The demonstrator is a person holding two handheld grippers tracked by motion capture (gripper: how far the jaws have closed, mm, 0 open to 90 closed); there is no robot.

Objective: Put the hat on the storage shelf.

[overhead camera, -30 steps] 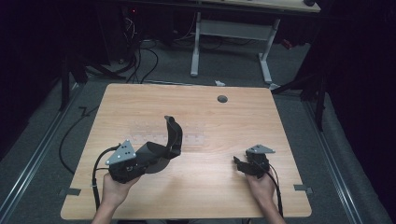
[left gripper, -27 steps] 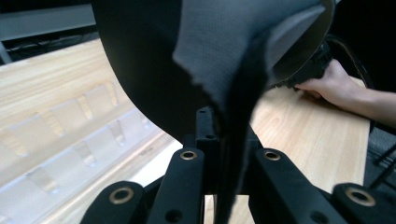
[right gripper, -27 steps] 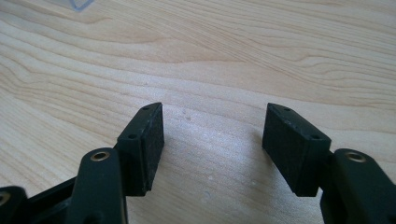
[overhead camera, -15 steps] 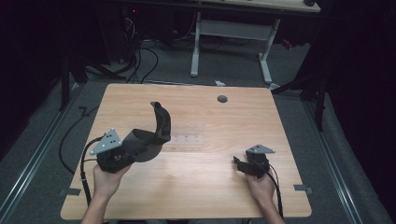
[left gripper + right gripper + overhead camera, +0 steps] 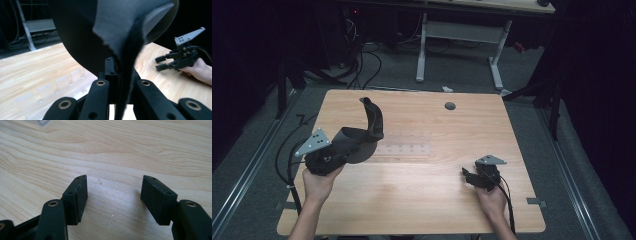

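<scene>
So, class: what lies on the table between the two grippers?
In the high view, a clear plastic tray lies beside the left gripper and its black cloth; bare wood reaches the right gripper.

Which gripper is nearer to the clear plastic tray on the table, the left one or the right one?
Left. The left gripper, shut on a black cloth, hangs right at the clear tray's left end. The right gripper, open, sits apart from the tray, toward the table's near right corner.
</scene>
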